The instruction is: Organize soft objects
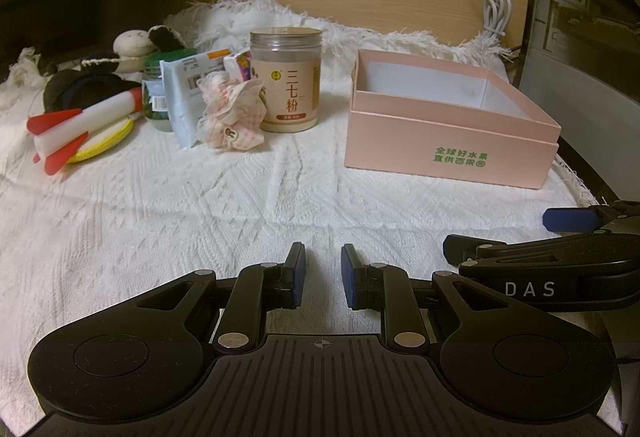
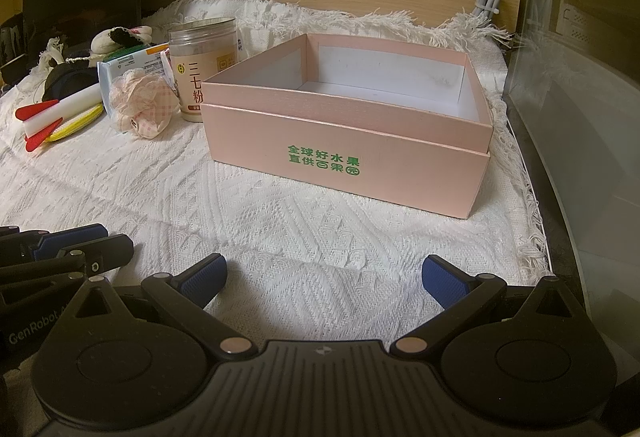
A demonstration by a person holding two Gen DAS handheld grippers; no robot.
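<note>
An open pink box with green lettering stands empty on the white knitted cloth. To its left lie soft things: a pink checked scrunchie, a red and white plush rocket, a yellow pad, a black item and a cream and black plush. My left gripper is narrowly open and empty, near the cloth's front. My right gripper is wide open and empty, in front of the box.
A clear jar of powder, a small green-lidded jar and a wipes packet stand among the soft things. A white cable hangs by the wooden back panel. A metal computer case is at the right.
</note>
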